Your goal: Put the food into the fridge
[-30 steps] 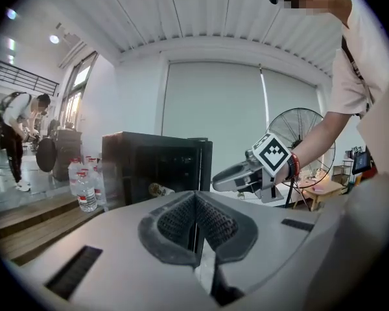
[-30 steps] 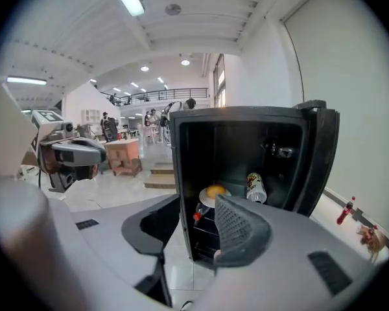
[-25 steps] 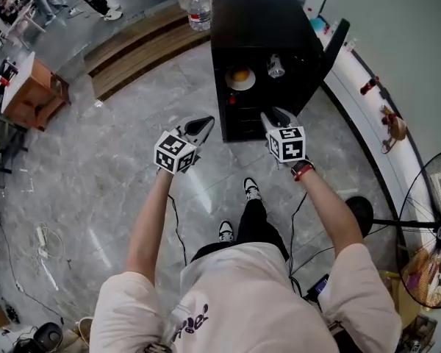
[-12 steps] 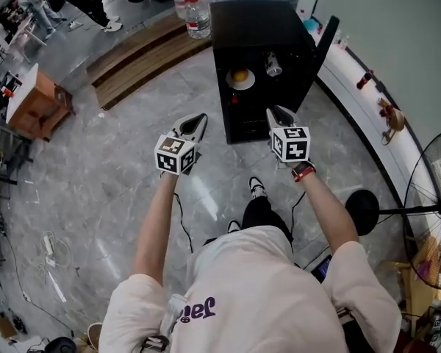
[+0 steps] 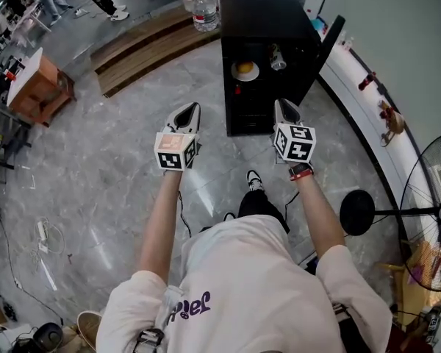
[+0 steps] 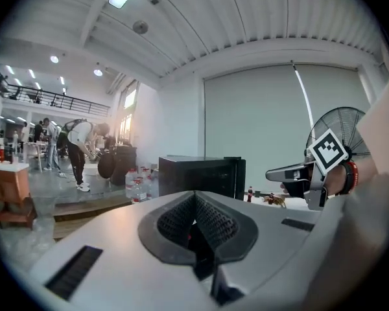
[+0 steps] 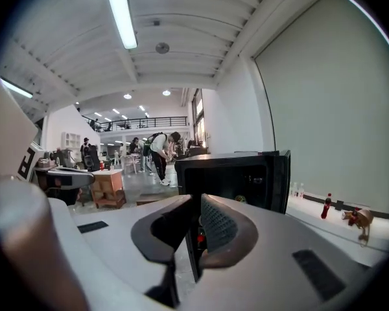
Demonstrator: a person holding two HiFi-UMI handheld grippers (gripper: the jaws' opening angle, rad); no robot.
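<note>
Food (image 5: 244, 68) is sitting on a plate (image 5: 245, 76) inside the open black fridge (image 5: 263, 17), upper middle of the frame. Left gripper (image 5: 190, 110) is hanging empty with its jaws together; right gripper (image 5: 283, 107) is closing its jaws on nothing. Likely next: pushing the door (image 5: 329, 41) gently shut by its free edge

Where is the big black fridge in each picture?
Head view: the black fridge stands at the top middle, with its door open.
Left gripper view: the fridge is in the middle of the picture, far off.
Right gripper view: the fridge is in the middle, a bit to the right, open side showing.
Shared landmark: the red bottle on the white ledge beside the fridge.
</note>
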